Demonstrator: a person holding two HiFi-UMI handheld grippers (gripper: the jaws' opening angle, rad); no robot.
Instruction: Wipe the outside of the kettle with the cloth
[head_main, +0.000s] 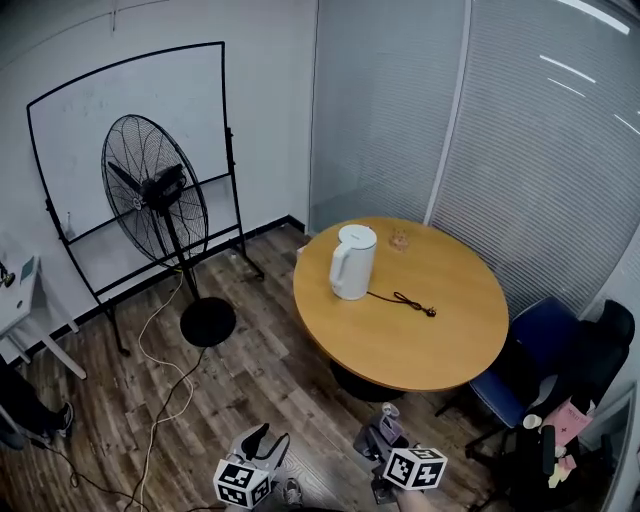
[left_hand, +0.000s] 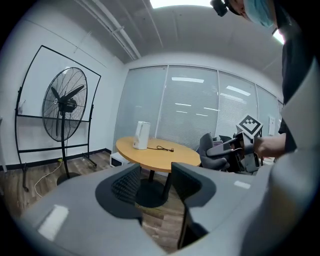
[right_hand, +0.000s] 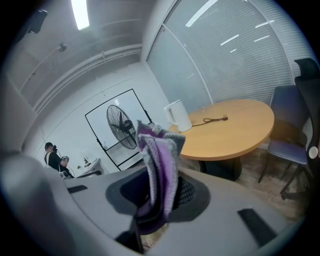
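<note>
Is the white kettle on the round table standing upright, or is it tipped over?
Upright. The kettle stands on its base on the table, with its lid on top and its handle at the side.

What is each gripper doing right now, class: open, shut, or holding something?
Left gripper: open, nothing between its jaws.
Right gripper: shut on the purple cloth.
</note>
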